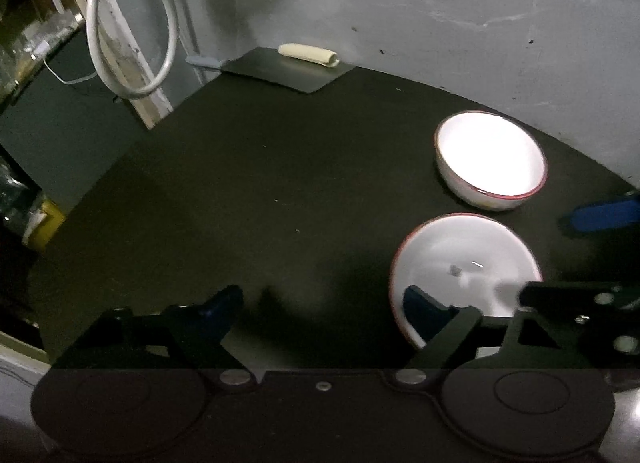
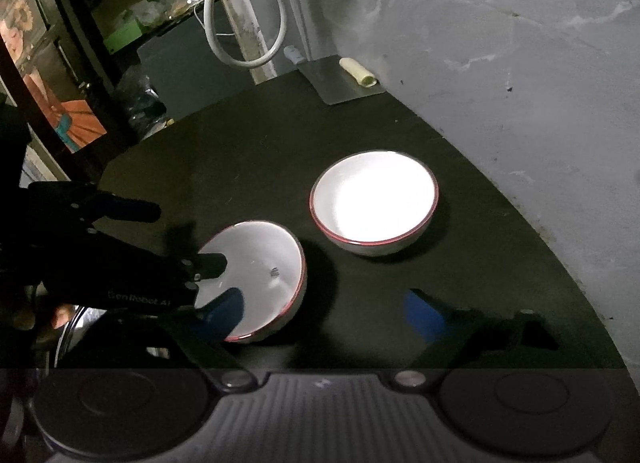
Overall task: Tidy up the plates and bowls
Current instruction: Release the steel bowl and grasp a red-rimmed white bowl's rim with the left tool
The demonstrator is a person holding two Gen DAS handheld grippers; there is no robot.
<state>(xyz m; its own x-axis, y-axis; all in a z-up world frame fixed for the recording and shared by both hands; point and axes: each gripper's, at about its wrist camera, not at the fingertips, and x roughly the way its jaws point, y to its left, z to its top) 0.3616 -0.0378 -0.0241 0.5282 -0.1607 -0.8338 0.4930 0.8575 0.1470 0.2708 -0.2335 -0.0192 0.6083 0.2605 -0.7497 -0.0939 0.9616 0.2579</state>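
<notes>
Two white bowls with red rims stand on a dark table. The far bowl [image 1: 490, 159] [image 2: 374, 203] is brightly lit and nothing touches it. The near bowl [image 1: 468, 259] [image 2: 260, 263] has a small dark speck inside. My left gripper [image 1: 322, 301] [image 2: 176, 239] is open; its right finger reaches over the near bowl's left rim and its left finger stays outside. My right gripper [image 2: 324, 313] is open too, with its left finger inside the near bowl and its right finger over bare table, so the bowl's right wall lies between them. One of its blue fingers [image 1: 600, 217] shows at the right edge.
A grey flat sheet [image 1: 288, 71] [image 2: 340, 81] with a rolled cream cloth [image 1: 310, 54] [image 2: 358, 71] lies at the table's far end. A white cable loop [image 1: 132, 35] [image 2: 244, 23] hangs beside a post. A grey wall [image 2: 520, 63] curves along the right. Cluttered shelves [image 2: 132, 11] stand beyond the left edge.
</notes>
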